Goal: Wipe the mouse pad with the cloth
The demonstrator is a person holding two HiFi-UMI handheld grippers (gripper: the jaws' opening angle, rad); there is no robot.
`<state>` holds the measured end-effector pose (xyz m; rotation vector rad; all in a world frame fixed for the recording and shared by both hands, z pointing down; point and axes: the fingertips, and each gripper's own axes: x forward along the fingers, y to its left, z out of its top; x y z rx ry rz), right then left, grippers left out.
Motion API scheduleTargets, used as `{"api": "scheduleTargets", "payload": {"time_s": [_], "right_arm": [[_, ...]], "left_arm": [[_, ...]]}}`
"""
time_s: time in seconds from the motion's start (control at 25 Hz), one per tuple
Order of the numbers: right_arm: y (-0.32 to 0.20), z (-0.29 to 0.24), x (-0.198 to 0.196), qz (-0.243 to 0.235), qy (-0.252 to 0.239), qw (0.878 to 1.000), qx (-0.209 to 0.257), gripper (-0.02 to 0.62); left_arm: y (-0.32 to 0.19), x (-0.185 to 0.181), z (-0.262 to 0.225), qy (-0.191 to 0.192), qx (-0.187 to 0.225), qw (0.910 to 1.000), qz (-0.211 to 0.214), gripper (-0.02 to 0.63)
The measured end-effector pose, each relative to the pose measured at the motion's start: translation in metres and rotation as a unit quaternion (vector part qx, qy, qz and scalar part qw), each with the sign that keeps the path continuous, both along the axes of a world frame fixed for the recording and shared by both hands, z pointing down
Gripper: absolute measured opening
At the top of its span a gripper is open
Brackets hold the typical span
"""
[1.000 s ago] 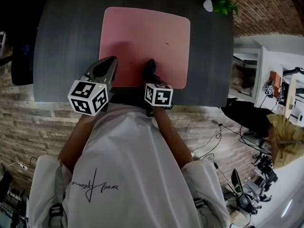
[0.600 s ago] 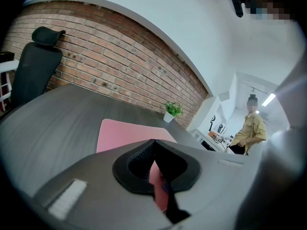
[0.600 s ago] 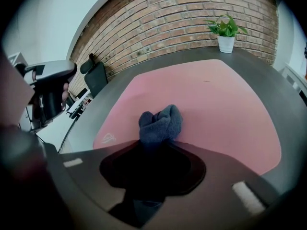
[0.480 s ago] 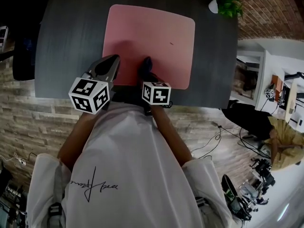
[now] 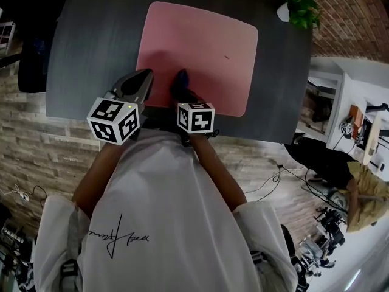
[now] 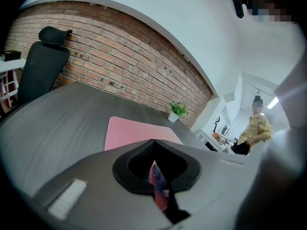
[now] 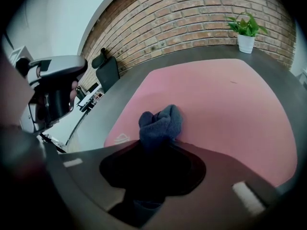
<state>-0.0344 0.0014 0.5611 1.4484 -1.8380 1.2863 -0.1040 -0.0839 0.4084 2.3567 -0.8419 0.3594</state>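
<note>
The pink mouse pad [image 5: 200, 53] lies on the dark grey table [image 5: 91, 47]. A dark blue cloth [image 5: 180, 82] rests bunched on the pad's near edge, left of its middle, with my right gripper [image 5: 183, 92] shut on it. In the right gripper view the cloth [image 7: 160, 121] sticks out past the jaws onto the pad [image 7: 225, 95]. My left gripper [image 5: 144, 78] hovers over the pad's near left corner, jaws shut with nothing between them; in its own view the tips [image 6: 152, 141] meet above the pad [image 6: 127, 131].
A small potted plant [image 5: 299, 8] stands at the table's far right corner. A black office chair [image 6: 41, 66] is at the table's left side. A person in yellow [image 5: 358, 193] stands off to the right among desks and cables.
My right gripper has slid the cloth leftward along the pad's near edge, closer to the left gripper. The left gripper has stayed at the pad's near left corner.
</note>
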Motion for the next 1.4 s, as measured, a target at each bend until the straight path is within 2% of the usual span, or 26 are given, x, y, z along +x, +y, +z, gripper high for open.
{"api": "scheduleTargets", "payload": {"time_s": [0.76, 1.4], "right_arm": [[-0.013, 0.0, -0.048, -0.059, -0.019, 0.998, -0.005, 0.127], [-0.022, -0.001, -0.077, -0.104, -0.022, 0.994, -0.011, 0.127]], "left_arm": [[-0.01, -0.034, 0.011, -0.007, -0.013, 0.9987, -0.048, 0.003], [-0.01, -0.052, 0.018, -0.005, -0.029, 0.9973, -0.067, 0.005]]}}
